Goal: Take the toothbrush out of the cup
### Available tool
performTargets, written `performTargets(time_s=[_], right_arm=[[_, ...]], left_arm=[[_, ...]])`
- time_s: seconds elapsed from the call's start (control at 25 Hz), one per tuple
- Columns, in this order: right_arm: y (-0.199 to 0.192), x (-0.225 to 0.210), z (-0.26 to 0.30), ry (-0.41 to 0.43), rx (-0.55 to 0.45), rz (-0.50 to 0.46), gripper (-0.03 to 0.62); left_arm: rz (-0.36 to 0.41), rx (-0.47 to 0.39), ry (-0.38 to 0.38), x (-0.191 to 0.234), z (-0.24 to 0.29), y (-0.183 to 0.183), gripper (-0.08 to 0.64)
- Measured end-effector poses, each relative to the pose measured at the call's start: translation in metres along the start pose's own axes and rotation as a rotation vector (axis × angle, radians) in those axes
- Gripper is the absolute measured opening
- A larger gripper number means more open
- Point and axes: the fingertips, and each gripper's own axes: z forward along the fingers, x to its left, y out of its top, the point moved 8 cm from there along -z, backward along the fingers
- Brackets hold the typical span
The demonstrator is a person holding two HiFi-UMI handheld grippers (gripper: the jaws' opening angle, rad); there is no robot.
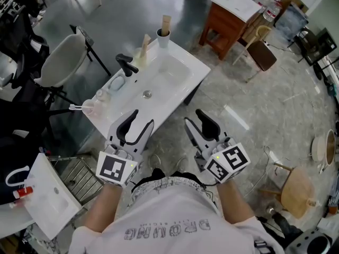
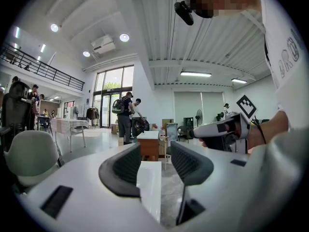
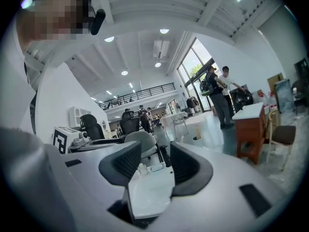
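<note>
I hold the left gripper (image 1: 141, 119) and right gripper (image 1: 195, 117) wide and empty before the white rectangular ceramic sink (image 1: 175, 73). This looks like the approach step; next I reach for the thin white toothbrush (image 1: 74, 107) in the clear cup (image 1: 89, 108) on the sink's left edge.

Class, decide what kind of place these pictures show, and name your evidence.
Probably an open workshop hall, not a bathroom: freestanding white rectangular washbasin, brown wooden washstand, railed upper gallery.

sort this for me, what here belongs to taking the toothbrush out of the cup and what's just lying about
Job: white cup; wooden toothbrush standing in it; left tool and right tool, both open and empty.
Lying about: black faucet; small dish; clear glass; wooden cabinet.
</note>
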Motion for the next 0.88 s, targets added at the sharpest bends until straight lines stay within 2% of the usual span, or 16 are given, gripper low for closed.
performTargets(time_s=[0.4, 0.88], right_arm=[[0.001, -0.008, -0.01, -0.014, -0.008, 0.008, 0.238], [0.0, -0.051, -0.038, -0.002, -0.006, 0.017, 0.244]], left_arm=[[0.0, 0.004, 0.019, -0.005, 0.001, 0.0, 0.235], [0.013, 0.016, 0.082, -0.031, 0.026, -0.001, 0.247]])
